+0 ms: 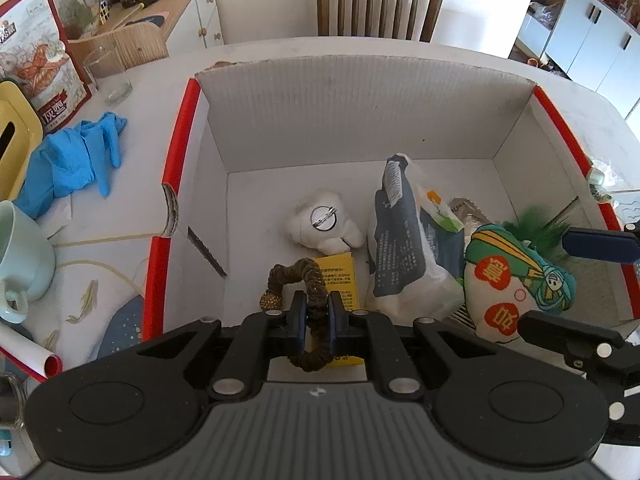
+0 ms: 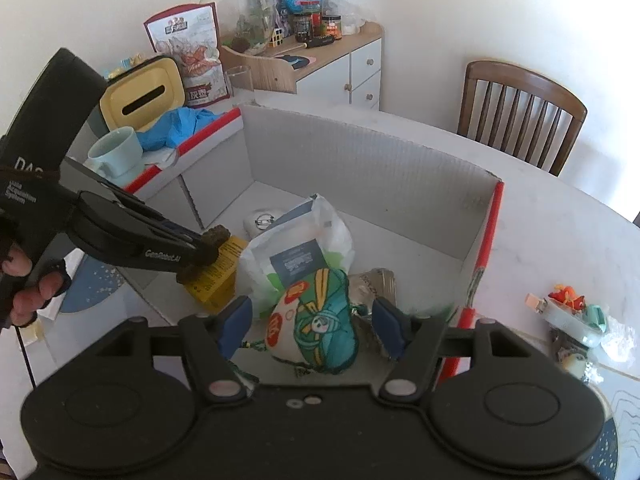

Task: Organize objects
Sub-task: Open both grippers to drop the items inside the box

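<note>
Left gripper (image 1: 317,308) is clamping the brown hair tie (image 1: 308,280) above the cardboard box (image 1: 360,120); right gripper (image 2: 314,326) is hanging open, straddling the plush pouch (image 2: 316,320).

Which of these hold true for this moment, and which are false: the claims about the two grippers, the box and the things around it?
1. The left gripper is shut on a brown hair tie. True.
2. The right gripper clamps the green pouch. False: its jaws stand open on either side of the pouch, which lies in the box.
3. The box is empty. False: a white plush tooth and a bag lie inside.
4. Blue gloves lie outside the box. True.
</note>
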Demonstrator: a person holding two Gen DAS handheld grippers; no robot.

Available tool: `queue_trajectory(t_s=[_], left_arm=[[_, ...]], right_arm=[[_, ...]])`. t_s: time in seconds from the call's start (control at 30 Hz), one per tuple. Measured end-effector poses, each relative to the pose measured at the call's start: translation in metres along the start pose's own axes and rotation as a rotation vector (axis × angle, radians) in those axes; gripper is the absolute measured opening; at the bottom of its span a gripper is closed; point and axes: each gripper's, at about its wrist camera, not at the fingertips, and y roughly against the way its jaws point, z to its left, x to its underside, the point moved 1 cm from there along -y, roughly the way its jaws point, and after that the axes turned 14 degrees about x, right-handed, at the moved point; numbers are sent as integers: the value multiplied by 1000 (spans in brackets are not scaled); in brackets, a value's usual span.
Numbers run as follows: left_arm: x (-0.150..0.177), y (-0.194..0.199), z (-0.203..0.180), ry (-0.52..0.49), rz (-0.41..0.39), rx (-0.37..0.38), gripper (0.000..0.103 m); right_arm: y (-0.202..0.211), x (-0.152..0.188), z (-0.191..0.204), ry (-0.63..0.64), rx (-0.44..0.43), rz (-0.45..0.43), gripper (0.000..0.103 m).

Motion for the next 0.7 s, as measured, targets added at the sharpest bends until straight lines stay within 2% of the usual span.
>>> queue_trajectory(t_s=[0.7], left_arm=[[10,51,-27,4,-134,31,11]], right_arm=[[67,12,-28,-103,-40,-121,76]])
